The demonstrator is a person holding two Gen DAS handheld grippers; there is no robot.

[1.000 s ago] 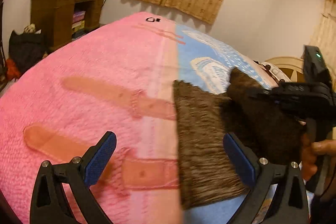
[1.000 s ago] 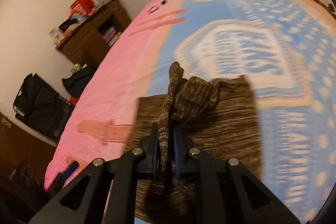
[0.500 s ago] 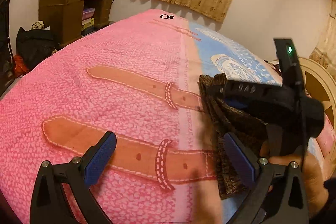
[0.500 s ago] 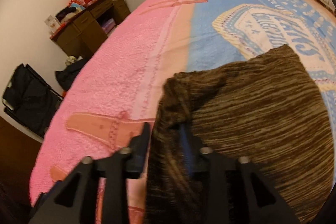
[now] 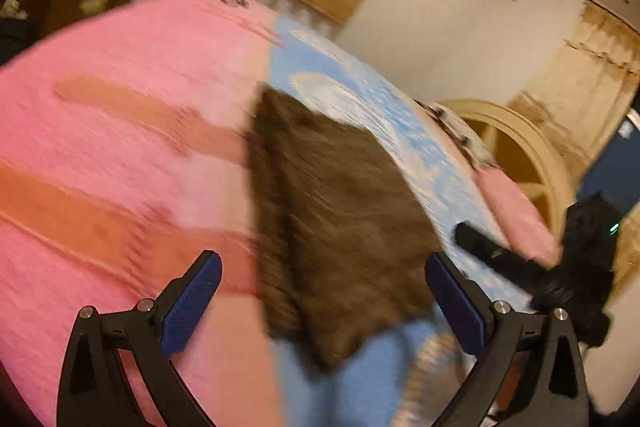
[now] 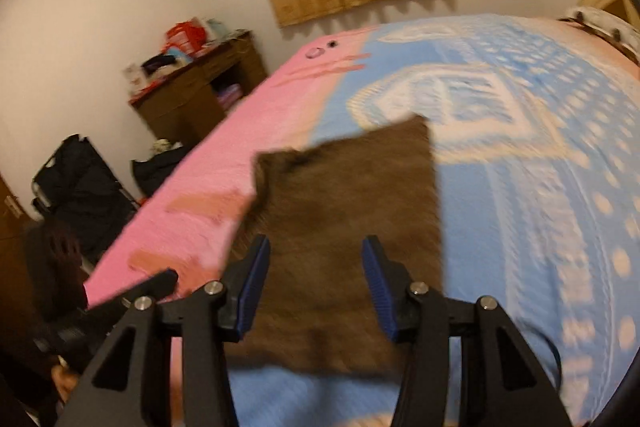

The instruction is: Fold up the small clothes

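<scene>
Since a second ago my right gripper has let go of the brown cloth: its jaws have just been opening, now half spread, nothing pinched. So I judge this fold laid down. My left gripper stands wide and empty, with the cloth lying flat beyond it at twelve o'clock. In the right view the cloth straddles the bedspread's pink and blue halves. Open bedspread surrounds it at three and twelve; the bed's edge falls away at nine, toward a desk.
</scene>
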